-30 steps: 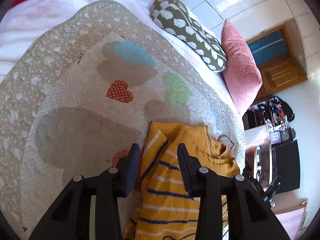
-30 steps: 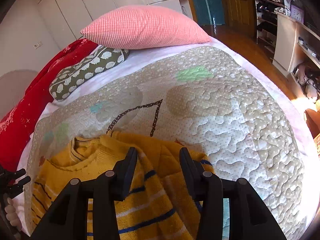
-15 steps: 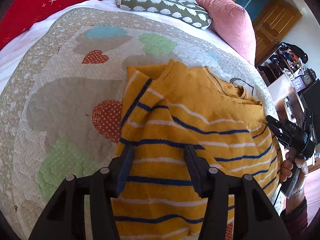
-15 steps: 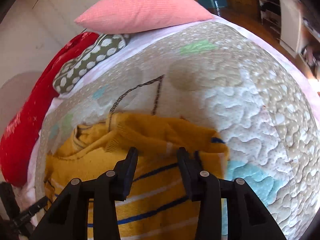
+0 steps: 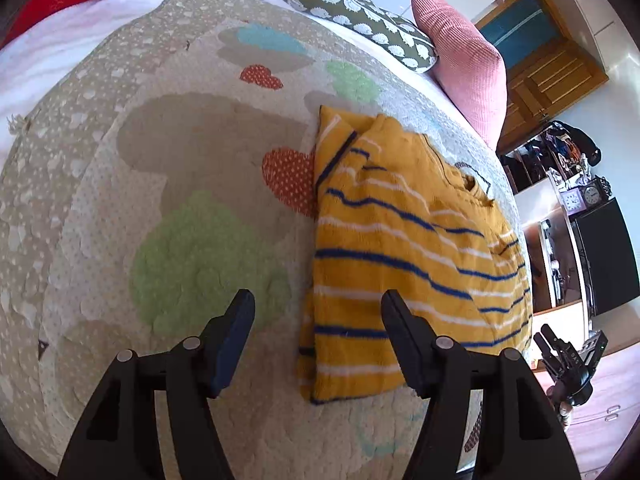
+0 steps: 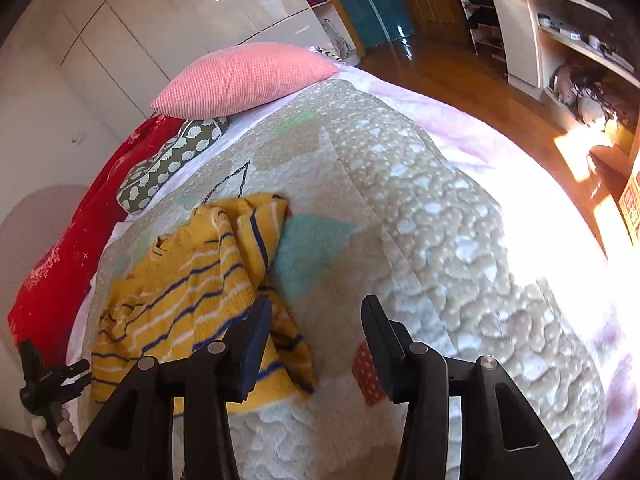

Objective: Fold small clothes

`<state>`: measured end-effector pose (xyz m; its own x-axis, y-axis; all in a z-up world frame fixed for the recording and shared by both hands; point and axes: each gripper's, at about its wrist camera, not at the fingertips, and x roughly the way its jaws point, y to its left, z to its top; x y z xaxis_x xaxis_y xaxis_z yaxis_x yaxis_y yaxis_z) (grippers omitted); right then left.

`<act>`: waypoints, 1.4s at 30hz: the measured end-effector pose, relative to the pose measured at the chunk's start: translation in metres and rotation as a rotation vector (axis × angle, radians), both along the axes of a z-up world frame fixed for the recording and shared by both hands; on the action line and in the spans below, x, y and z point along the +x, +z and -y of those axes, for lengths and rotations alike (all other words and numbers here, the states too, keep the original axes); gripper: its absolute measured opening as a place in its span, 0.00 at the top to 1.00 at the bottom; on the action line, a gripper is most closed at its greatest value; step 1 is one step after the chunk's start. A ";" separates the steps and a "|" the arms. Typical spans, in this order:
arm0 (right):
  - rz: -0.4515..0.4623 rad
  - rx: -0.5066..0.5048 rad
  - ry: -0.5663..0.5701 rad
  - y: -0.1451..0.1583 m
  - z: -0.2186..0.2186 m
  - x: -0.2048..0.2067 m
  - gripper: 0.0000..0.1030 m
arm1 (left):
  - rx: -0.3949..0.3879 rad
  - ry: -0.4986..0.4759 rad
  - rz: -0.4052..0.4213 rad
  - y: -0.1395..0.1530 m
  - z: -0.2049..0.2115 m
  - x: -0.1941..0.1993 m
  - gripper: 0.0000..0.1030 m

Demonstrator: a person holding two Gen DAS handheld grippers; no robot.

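Nearest, both claws hang just above the quilt (image 5: pixel 192 152) with their jaws spread wide and nothing in them — the left gripper (image 5: pixel 316 334) poised over the near left edge of the jumper (image 5: pixel 400 248), the right gripper (image 6: pixel 316 338) at its near right corner, one finger overlapping the cloth in view, though whether it touches I cannot tell. The jumper itself, yellow knit with blue and white stripes, lies between them on the bed, the sides turned in over the body and the neck end rumpled. It looks soft, light and floppy; it should sag and slide unless pinched through all layers — best taken at the two near hem corners, I would guess, then carried over towards the collar. Beyond it sit a spotted cushion (image 5: pixel 360 24) and a pink pillow (image 6: pixel 244 78), well apart from the work.
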<state>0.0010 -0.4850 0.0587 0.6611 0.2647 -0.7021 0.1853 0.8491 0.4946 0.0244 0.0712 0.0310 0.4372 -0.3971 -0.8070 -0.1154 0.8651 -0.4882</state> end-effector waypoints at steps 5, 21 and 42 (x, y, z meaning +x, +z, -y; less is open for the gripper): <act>-0.027 0.171 -0.047 -0.031 0.011 -0.034 0.51 | -0.027 -0.074 -0.016 -0.017 0.039 -0.018 0.32; 0.011 0.284 -0.016 -0.010 -0.029 -0.019 0.88 | 0.144 -0.088 -0.011 0.028 0.048 -0.030 0.85; 0.066 -0.037 0.004 0.029 -0.079 -0.069 0.80 | 0.250 0.213 0.111 0.030 0.011 -0.134 0.47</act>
